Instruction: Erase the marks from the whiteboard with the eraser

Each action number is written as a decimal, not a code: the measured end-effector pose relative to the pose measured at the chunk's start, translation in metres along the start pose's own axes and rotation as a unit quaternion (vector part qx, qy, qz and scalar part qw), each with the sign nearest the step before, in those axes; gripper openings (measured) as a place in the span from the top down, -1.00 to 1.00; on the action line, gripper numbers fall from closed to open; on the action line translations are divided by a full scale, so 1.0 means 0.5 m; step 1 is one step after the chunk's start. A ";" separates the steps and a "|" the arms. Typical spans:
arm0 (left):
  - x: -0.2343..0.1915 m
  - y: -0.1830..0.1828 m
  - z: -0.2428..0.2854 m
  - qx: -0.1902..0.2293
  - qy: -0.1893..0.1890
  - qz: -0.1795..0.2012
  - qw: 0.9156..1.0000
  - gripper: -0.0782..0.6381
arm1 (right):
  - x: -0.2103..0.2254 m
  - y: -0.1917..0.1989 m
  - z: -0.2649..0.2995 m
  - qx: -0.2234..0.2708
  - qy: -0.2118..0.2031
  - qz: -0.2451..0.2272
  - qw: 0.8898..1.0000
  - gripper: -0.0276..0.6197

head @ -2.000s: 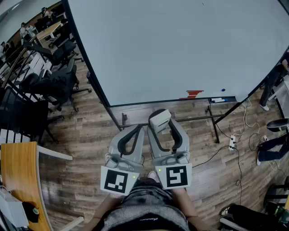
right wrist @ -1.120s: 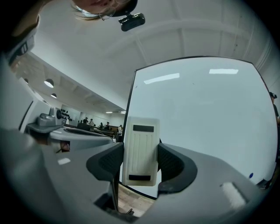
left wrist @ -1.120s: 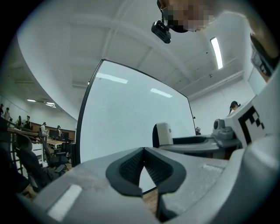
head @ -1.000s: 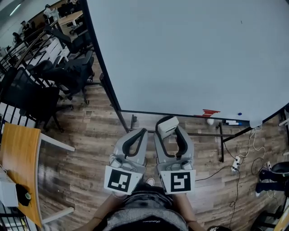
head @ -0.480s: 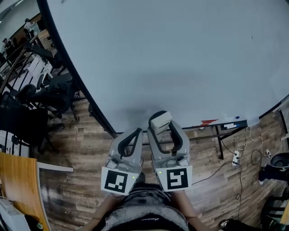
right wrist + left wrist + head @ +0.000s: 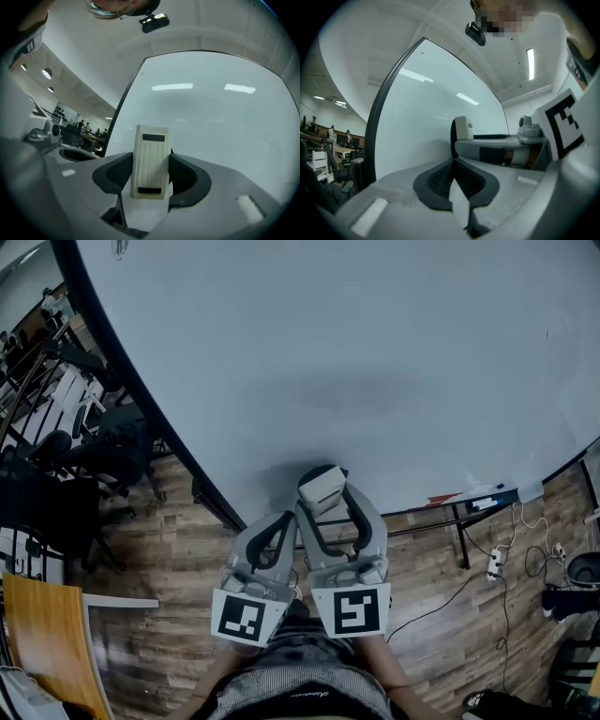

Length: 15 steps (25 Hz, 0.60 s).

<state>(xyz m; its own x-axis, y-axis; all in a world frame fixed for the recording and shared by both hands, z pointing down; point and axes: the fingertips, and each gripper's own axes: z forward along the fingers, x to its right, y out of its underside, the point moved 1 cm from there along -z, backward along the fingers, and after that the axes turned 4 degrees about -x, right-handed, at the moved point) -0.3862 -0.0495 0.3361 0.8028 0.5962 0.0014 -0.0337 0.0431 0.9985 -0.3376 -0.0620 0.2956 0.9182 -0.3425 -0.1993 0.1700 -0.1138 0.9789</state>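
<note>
Right gripper view: right claw clamps the seemingly light, rigid, ribbed eraser by its long sides, facing the whiteboard; left claw is pinched together, empty.

The left gripper has its jaws pressed together, with nothing between them. Behind stands the whiteboard (blank from here). At three o'clock the right gripper holds the eraser at its tip. A few people stand at nine o'clock.

Cool, even indoor light, pale glare streaks on the whiteboard, strong fisheye curvature, dark vignetted corners.
</note>
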 end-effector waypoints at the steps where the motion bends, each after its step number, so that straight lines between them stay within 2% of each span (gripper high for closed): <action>1: -0.003 0.002 -0.001 -0.001 0.000 -0.001 1.000 0.77 | -0.005 0.000 0.006 0.000 0.000 -0.002 1.000 0.16; 5: -0.030 0.012 -0.005 0.000 -0.002 0.001 1.000 0.77 | -0.031 -0.001 0.035 0.005 -0.003 -0.010 1.000 0.16; 12: -0.075 0.033 -0.008 0.000 -0.011 -0.005 1.000 0.77 | -0.045 0.000 0.056 0.022 0.025 -0.017 0.999 0.15; 15: -0.082 0.038 0.002 -0.002 -0.010 0.000 1.000 0.77 | -0.045 0.000 0.060 0.029 0.023 -0.023 0.999 0.15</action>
<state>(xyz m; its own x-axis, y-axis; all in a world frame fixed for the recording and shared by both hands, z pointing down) -0.4192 -0.0738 0.3553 0.8150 0.5795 0.0032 -0.0368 0.0463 0.9982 -0.3691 -0.0820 0.2987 0.9256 -0.2919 -0.2410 0.1933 -0.1831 0.9639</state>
